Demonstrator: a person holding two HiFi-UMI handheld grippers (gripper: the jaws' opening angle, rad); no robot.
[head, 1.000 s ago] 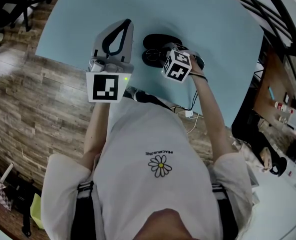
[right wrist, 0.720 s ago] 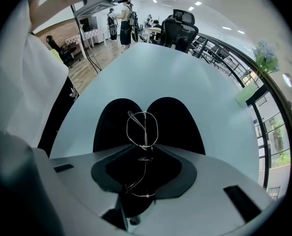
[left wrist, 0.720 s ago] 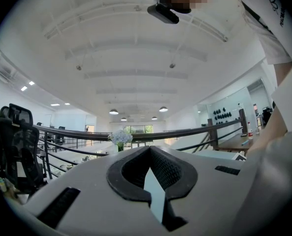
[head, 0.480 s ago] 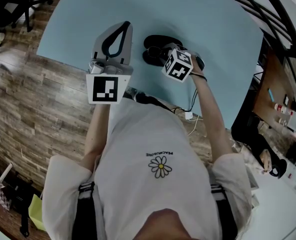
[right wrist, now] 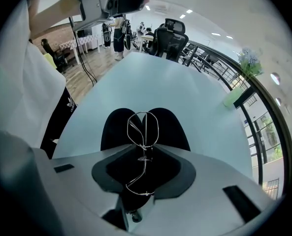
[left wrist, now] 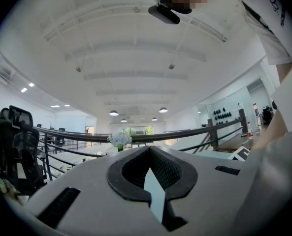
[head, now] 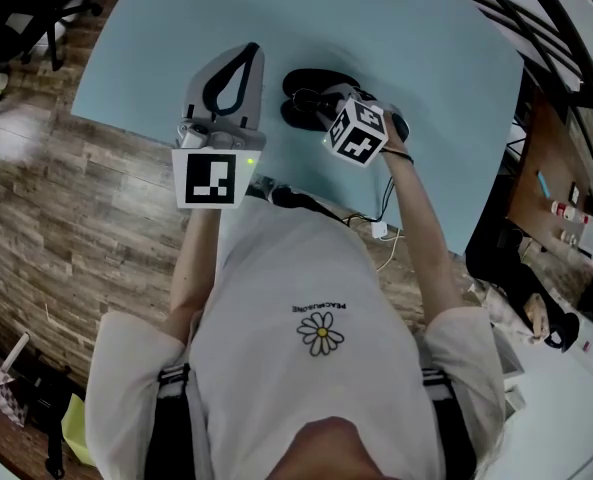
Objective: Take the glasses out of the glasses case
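The right tongs (right wrist: pixel 145 146) were clenched on the glasses (right wrist: pixel 150 128). In the right gripper view the thin wire frame ran up between the two jaws, and its two round rims stood out past their tips. Just beyond the rims lay the glasses case (right wrist: pixel 171 132), black and spread open in two rounded halves on the pale blue desk (right wrist: pixel 150 82). Whether the frame touched the case could not be told from that view.

In the head view the case (head: pixel 311 86) sat towards the near edge of the desk (head: pixel 396 38). The marker cube (head: pixel 356 131) of the right tongs was just on its near right side and hid part of it, so the glasses themselves did not show there.

The left tongs (head: pixel 253 50) were held left of the case and apart from it, above the near part of the desk. In the left gripper view their jaws met at the tips, with only a narrow sliver of blue desk showing behind them and nothing between them. Beyond them that view showed a railing (left wrist: pixel 185 134) and a bunch of flowers (left wrist: pixel 120 140).

The person's white shirt (head: pixel 321 388) filled the near part of the head view, and a wooden floor (head: pixel 76 198) lay to the left.
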